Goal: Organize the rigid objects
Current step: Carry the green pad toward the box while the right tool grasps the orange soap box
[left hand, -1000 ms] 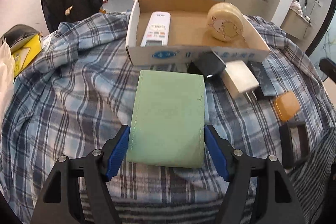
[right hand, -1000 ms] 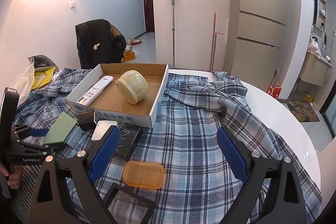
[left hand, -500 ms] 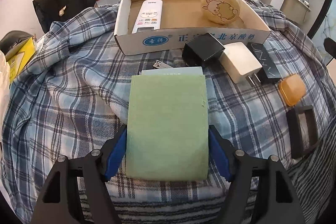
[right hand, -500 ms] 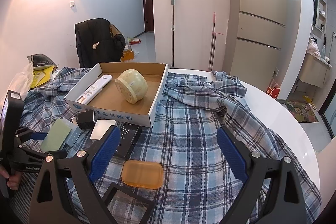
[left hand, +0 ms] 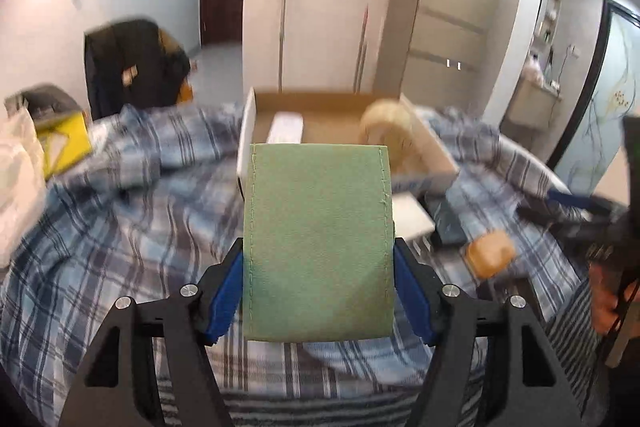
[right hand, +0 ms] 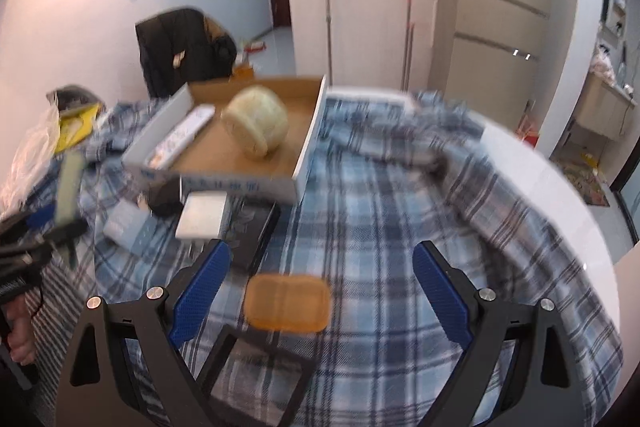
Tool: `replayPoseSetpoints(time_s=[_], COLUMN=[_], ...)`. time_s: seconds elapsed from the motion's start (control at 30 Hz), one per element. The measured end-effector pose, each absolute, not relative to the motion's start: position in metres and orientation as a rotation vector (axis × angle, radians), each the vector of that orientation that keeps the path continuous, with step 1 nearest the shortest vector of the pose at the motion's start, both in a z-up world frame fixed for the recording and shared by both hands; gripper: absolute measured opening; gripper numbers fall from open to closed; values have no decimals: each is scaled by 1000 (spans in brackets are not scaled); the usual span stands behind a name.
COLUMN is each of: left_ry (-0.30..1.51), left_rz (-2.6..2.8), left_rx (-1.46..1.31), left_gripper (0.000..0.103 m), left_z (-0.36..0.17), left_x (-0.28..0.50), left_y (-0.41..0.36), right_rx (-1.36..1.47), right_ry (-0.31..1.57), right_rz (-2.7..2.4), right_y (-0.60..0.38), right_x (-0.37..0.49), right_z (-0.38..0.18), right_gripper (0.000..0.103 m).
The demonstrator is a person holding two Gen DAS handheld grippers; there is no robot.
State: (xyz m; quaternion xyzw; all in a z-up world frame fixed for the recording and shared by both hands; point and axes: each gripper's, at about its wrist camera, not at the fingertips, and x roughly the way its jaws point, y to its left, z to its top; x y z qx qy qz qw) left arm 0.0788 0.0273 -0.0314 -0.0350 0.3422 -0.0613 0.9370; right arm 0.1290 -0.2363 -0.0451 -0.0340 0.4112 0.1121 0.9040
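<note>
My left gripper is shut on a flat green case, held up off the plaid cloth and tilted toward the cardboard box. From the right wrist view the same green case appears edge-on at far left, raised above the cloth. The box holds a white remote and a round cream container. My right gripper stands open above an orange soap-like case, with nothing between its fingers.
In front of the box lie a white charger, a black charger, a pale blue card box and a black flat box. A black frame sits nearest me. The plaid cloth covers a round white table.
The left gripper has lifted the green case off the pale blue box and tipped up toward the cardboard box. The right gripper has tilted down slightly over the orange case.
</note>
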Motion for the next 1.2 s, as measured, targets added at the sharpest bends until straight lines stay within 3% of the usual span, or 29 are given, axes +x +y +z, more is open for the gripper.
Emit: replayPoseSetpoints(time_s=[0.27, 0.4, 0.5, 0.9, 1.2], left_ry=[634, 627, 625, 633, 760], left_rz=[-108, -106, -107, -97, -143], left_rx=[-128, -141, -147, -149, -196], left_gripper=[71, 71, 71, 71, 71], left_z=[-25, -27, -26, -12, -13], left_x=[73, 70, 68, 75, 155], left_y=[41, 46, 49, 57, 55], right_rx=[-40, -59, -67, -146, -70], right_ry=[1033, 1063, 1093, 960, 839], right_rz=[248, 214, 222, 160, 179], right_y=[-222, -218, -216, -226, -212], right_x=[142, 143, 143, 146, 187], right_z=[-80, -90, -97, -60, -11], right_gripper=[80, 67, 62, 60, 60])
